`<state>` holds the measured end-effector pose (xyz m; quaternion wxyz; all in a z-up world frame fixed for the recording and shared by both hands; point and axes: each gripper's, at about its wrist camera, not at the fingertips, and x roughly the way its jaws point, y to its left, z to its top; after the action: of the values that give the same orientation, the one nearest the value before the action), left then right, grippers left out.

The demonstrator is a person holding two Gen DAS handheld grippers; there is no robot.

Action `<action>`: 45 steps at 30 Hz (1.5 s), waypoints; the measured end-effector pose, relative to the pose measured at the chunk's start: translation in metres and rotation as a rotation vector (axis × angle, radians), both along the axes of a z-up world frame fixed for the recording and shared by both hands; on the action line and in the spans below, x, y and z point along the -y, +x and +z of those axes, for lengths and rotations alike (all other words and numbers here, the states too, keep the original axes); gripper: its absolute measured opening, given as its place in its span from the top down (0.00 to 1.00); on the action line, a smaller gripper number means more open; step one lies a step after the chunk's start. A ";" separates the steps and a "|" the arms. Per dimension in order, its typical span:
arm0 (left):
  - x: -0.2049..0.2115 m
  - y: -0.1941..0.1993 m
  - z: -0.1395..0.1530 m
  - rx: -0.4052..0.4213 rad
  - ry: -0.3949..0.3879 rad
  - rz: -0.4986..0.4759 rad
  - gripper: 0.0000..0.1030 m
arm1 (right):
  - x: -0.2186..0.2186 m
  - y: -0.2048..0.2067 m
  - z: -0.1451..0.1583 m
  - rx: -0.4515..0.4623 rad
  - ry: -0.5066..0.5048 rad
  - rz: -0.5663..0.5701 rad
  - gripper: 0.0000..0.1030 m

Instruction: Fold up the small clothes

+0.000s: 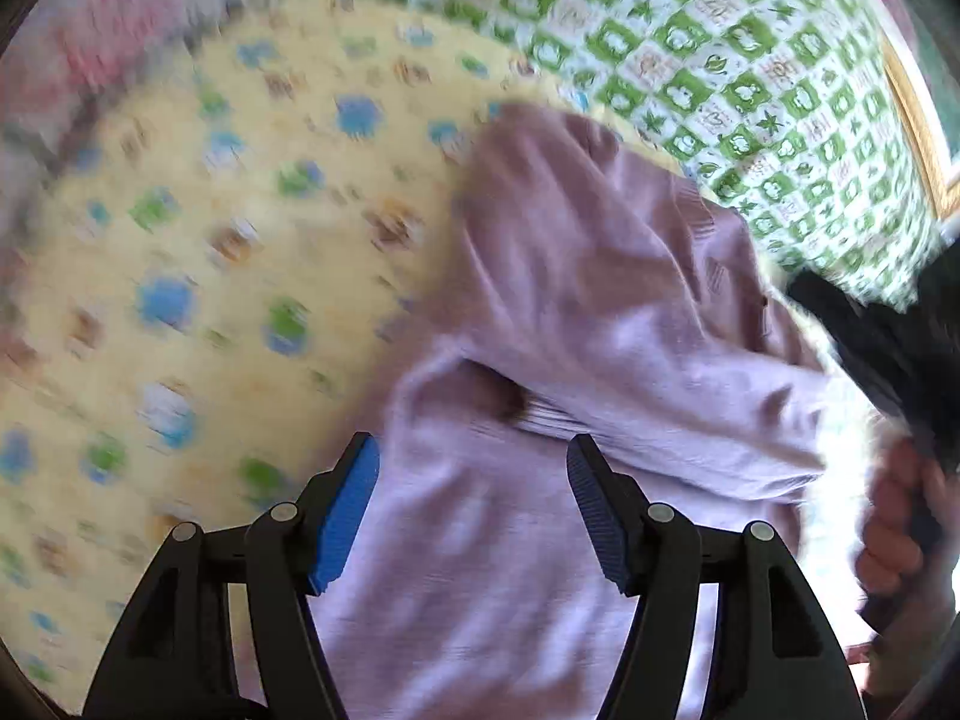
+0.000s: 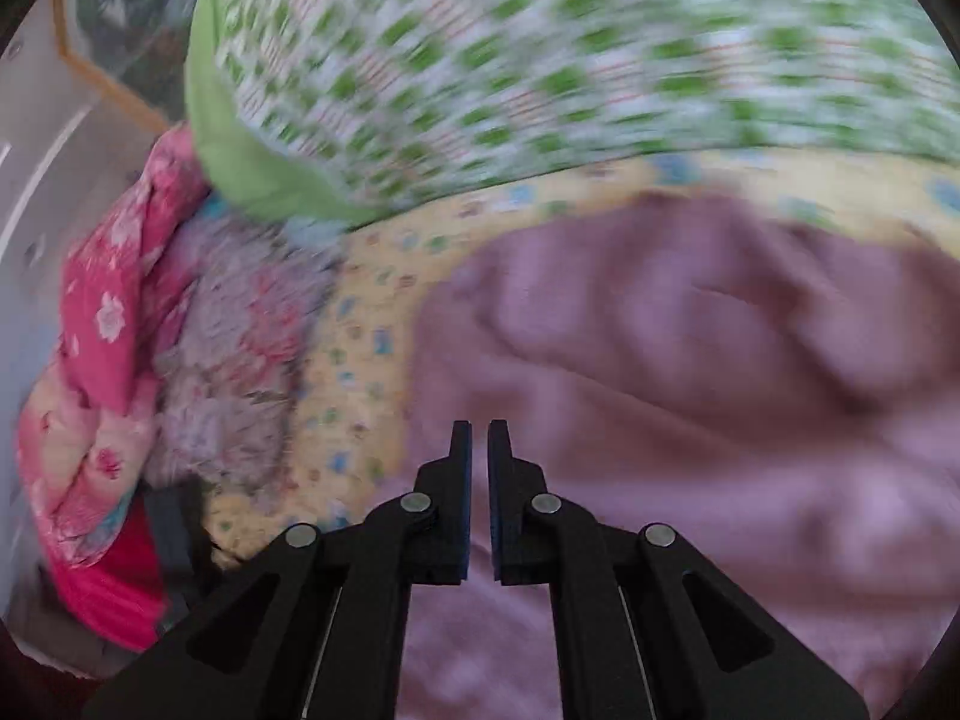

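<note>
A lilac long-sleeved garment (image 1: 600,276) lies rumpled on a yellow printed sheet (image 1: 210,240), one sleeve folded across its body. My left gripper (image 1: 473,450) hovers over its lower part, jaws open and blue pads wide apart, with cloth beneath them but nothing pinched. In the right wrist view the same garment (image 2: 690,348) fills the right half, blurred. My right gripper (image 2: 480,429) is over its near left edge, shut to a thin slit with nothing held. A hand (image 1: 894,534) grips a dark blurred shape at the right edge of the left wrist view.
A green-and-white checked quilt (image 1: 750,60) is bunched behind the garment. Pink floral bedding (image 2: 102,300) and a fuzzy grey-pink blanket (image 2: 234,348) are piled to the left, with a white wall beyond them. Yellow sheet (image 2: 354,360) shows between the pile and the garment.
</note>
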<state>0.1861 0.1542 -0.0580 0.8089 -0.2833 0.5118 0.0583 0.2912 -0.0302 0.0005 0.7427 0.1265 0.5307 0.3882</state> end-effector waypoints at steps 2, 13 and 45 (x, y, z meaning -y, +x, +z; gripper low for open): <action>-0.004 0.009 -0.014 -0.040 -0.036 0.040 0.36 | -0.034 0.021 -0.008 -0.025 -0.028 0.023 0.88; -0.024 0.037 -0.042 -0.049 -0.169 0.183 0.36 | -0.125 0.086 -0.067 -0.187 -0.134 0.045 0.54; -0.039 0.019 -0.023 -0.053 -0.014 0.134 0.66 | -0.079 0.089 -0.020 0.074 0.008 -0.121 0.94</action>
<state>0.2051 0.1932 -0.0812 0.7874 -0.3210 0.5134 0.1161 0.3798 0.0492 -0.0192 0.7834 0.1470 0.4926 0.3493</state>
